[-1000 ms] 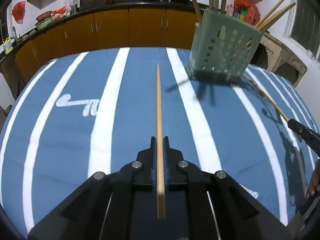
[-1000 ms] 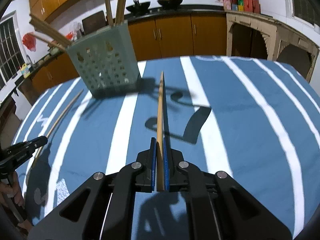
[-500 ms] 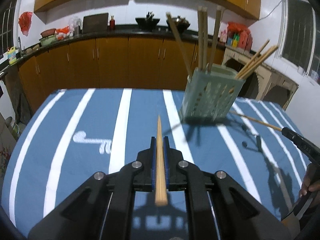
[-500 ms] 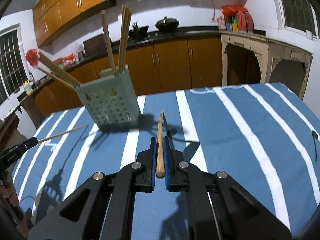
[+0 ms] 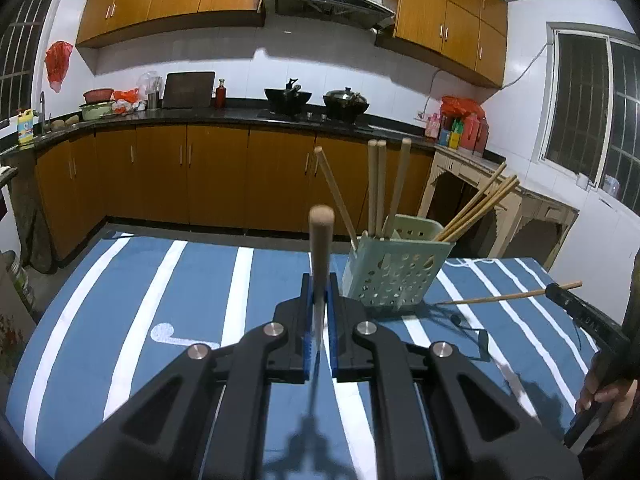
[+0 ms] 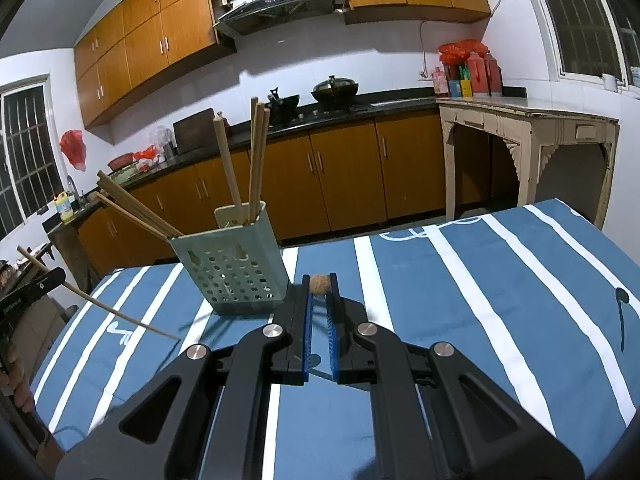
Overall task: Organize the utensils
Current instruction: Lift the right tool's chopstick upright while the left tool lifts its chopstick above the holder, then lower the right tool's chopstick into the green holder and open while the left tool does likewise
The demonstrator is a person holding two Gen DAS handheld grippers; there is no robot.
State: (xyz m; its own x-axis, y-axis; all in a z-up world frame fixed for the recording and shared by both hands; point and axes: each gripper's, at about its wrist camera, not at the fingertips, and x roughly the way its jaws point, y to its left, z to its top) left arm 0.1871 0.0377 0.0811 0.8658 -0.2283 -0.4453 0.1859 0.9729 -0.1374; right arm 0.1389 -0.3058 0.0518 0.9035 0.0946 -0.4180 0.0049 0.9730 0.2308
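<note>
My left gripper (image 5: 320,286) is shut on a wooden chopstick (image 5: 321,240) whose blunt end rises toward the camera. A pale green perforated holder (image 5: 394,276) with several chopsticks standing in it sits on the table just right of the left gripper. My right gripper (image 6: 320,292) is shut on a second chopstick (image 6: 320,283), seen end-on, with the holder (image 6: 236,276) to its left. Each gripper shows in the other's view: the right gripper (image 5: 560,294) with its chopstick (image 5: 504,297), and the left gripper (image 6: 44,286) with its chopstick (image 6: 112,312).
The table wears a blue cloth with white stripes (image 5: 160,280). A hand (image 5: 600,392) grips the right tool's handle. Behind stand orange cabinets (image 5: 216,176), a black counter with woks (image 5: 288,98) and a beige side table (image 6: 528,128).
Both grippers rose and tipped upward, lifting their chopsticks off the cloth. The chopsticks now look foreshortened, and the holder sits lower in both views.
</note>
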